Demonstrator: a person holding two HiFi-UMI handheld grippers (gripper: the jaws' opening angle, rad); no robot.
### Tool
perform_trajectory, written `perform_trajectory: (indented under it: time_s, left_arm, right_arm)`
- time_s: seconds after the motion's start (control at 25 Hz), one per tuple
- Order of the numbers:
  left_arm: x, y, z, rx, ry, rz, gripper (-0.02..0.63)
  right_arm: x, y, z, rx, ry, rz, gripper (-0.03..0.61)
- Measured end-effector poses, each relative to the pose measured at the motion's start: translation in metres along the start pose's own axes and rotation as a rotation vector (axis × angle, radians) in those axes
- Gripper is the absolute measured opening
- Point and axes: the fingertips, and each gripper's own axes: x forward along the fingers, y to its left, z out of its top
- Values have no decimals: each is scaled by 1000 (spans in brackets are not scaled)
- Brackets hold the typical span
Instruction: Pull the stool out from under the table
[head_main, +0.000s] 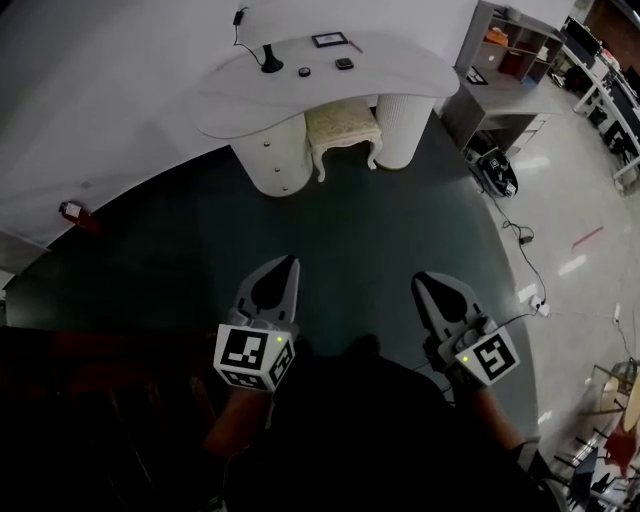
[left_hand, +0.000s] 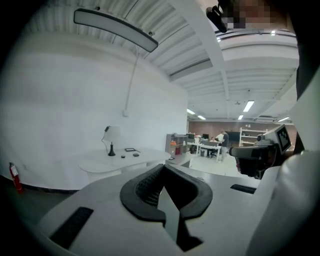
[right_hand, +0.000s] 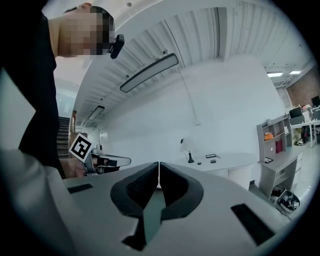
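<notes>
Stool (head_main: 343, 123) between pedestals (head_main: 275, 160) under table (head_main: 228, 97)

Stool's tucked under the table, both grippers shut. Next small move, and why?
Probably step forward toward the stool. It sits tucked under the white table, across a stretch of dark floor from the left gripper and right gripper. Both are shut and empty, so nothing looks within reach yet.

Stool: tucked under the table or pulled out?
Tucked in: the stool stands upright in the gap under the table, its seat partly beneath the top.
</notes>
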Motion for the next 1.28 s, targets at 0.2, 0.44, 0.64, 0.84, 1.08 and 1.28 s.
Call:
perform_trajectory:
  time_s: [0.2,0.44,0.64,0.84,1.08,1.28]
  left_arm:
    - [20,-36,4,-7,-8,14,12]
    - [48,-61,2,-7,32,-15,12]
    - [84,-45,3,-21,47,-26,12]
    - [136,-5,18,-19,12,-27,12]
    - [201,59,35,-27,-10,-44,12]
    - [240,102,52,-38,-40,-67,12]
  right_arm:
    - [-36,-30,-11,25,21,2,18]
    - [-43,-62,-18,80,33,-3,19]
    - [-13,-85,-17,102,30,11,20]
    - [38,-123,-14,96,52,-14,20]
    - [110,-168,-2,78,68,-56,20]
    - [169,-193,-4,101,107,-57,20]
